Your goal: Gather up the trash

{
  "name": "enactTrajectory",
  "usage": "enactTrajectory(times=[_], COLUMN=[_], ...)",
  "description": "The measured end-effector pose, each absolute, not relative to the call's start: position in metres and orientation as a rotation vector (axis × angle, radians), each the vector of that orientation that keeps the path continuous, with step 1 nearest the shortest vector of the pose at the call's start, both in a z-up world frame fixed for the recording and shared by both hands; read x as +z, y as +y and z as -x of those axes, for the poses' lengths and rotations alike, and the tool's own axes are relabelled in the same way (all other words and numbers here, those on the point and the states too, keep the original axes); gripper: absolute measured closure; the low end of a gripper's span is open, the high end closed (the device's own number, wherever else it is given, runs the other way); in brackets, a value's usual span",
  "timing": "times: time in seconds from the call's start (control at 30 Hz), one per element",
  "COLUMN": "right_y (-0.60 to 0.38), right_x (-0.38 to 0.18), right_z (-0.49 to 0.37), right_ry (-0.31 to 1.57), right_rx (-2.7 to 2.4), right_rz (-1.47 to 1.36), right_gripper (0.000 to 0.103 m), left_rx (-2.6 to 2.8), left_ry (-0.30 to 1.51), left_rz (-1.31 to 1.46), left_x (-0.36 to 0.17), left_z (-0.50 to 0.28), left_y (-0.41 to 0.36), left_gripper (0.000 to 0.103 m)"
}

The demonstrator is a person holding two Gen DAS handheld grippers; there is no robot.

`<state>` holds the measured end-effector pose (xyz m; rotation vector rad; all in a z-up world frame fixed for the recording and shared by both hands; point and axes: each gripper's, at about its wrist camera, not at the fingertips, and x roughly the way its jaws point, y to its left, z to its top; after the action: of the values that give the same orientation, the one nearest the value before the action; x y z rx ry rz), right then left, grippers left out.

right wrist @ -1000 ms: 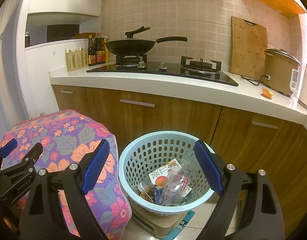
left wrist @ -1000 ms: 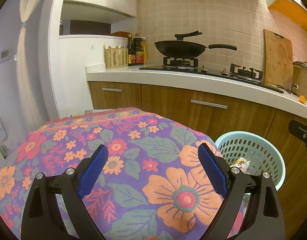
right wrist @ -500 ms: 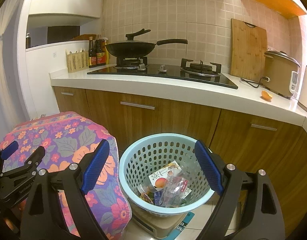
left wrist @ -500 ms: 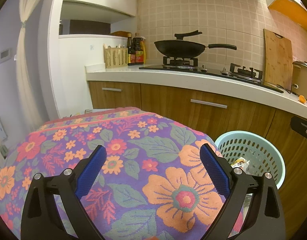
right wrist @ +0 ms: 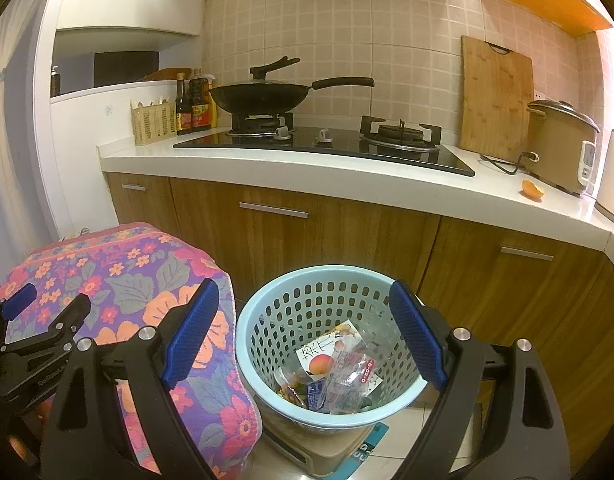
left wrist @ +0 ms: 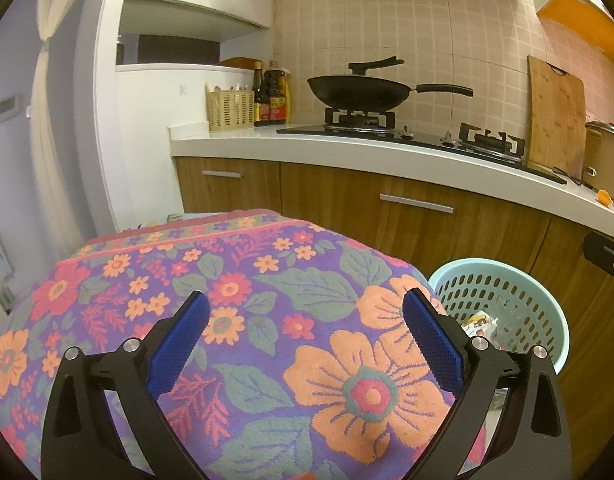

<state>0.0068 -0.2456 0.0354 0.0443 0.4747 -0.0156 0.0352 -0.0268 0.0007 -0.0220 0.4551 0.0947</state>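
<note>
Right wrist view has the right gripper [right wrist: 303, 336] with its ribbed blue fingers spread wide and empty over a round, perforated pale-blue basket [right wrist: 267, 312] holding crinkly wrappers [right wrist: 339, 372], half hidden by the rim, while the left gripper [left wrist: 303, 340], wide open and empty too, hangs over a fuzzy floral towel [left wrist: 267, 280].

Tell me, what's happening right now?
Left gripper open, empty. Right gripper open, empty. Wrappers lie in blue basket. Nothing blocking.

We see the white countertop [right wrist: 267, 168] across mid-frame carrying a black hob [right wrist: 327, 146], cutlery basket [right wrist: 153, 122], sauce bottles [right wrist: 193, 106], rice cooker [right wrist: 559, 148], and orange peel [right wrist: 532, 190] at right.
</note>
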Motion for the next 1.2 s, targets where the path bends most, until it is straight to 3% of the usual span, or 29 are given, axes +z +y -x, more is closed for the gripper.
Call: enactTrajectory(times=[1.2], right_y=[-0.2445], right_x=[0.0372], right_z=[-0.003], right_ry=[0.467], right_rx=[-0.018], right_rz=[-0.04], right_gripper=[0.021], left_rx=[0.09], left_ry=[0.466], left_rz=[0.024], left_x=[-0.0009], left_z=[-0.0353], left_y=[-0.0247], left_gripper=[0.009])
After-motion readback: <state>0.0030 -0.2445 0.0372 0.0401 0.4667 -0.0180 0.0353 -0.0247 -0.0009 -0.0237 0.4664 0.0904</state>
